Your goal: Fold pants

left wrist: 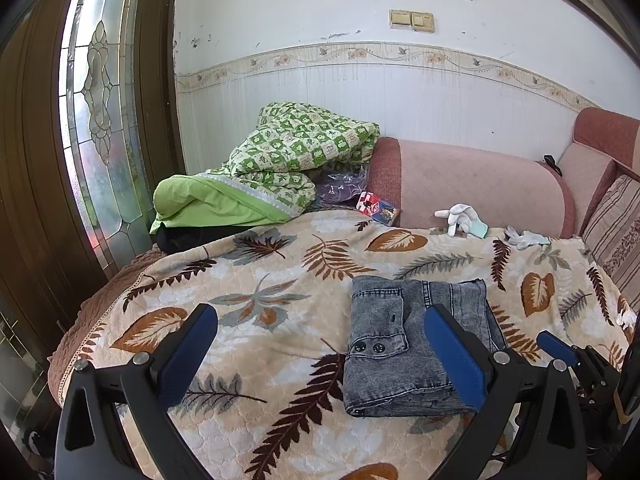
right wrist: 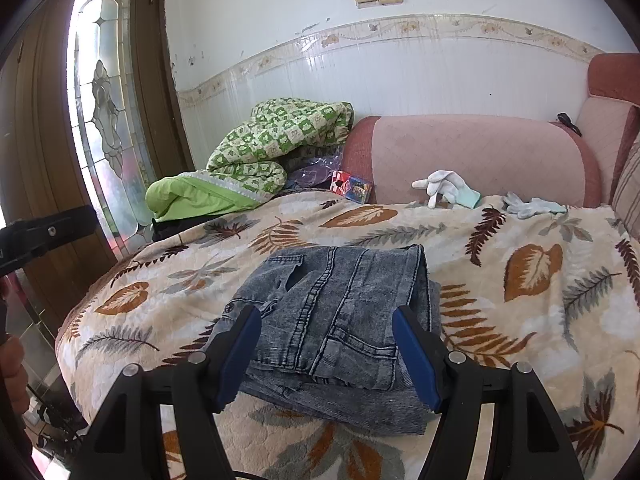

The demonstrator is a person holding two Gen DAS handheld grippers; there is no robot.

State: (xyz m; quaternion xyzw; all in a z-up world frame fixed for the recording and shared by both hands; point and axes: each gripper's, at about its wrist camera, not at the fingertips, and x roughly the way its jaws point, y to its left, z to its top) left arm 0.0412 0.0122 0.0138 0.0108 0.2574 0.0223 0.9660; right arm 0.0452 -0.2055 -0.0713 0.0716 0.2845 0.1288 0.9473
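A pair of grey-blue denim pants [left wrist: 404, 344] lies folded into a compact rectangle on the leaf-patterned blanket [left wrist: 260, 280]; it also shows in the right wrist view [right wrist: 340, 320]. My left gripper [left wrist: 320, 356] is open and empty, above the blanket, with its right finger over the pants' right side. My right gripper [right wrist: 326, 356] is open and empty, its fingers straddling the near edge of the pants just above them. The right gripper's blue tip [left wrist: 554, 346] shows at the right in the left wrist view.
A green patterned quilt [left wrist: 276, 160] is piled at the back left near a wooden door with leaded glass [left wrist: 96, 120]. Two white gloves [left wrist: 464, 218] lie by the pink sofa arm [left wrist: 480, 184]. A small red box [left wrist: 378, 206] sits beside it. A striped cushion [left wrist: 616, 224] is at right.
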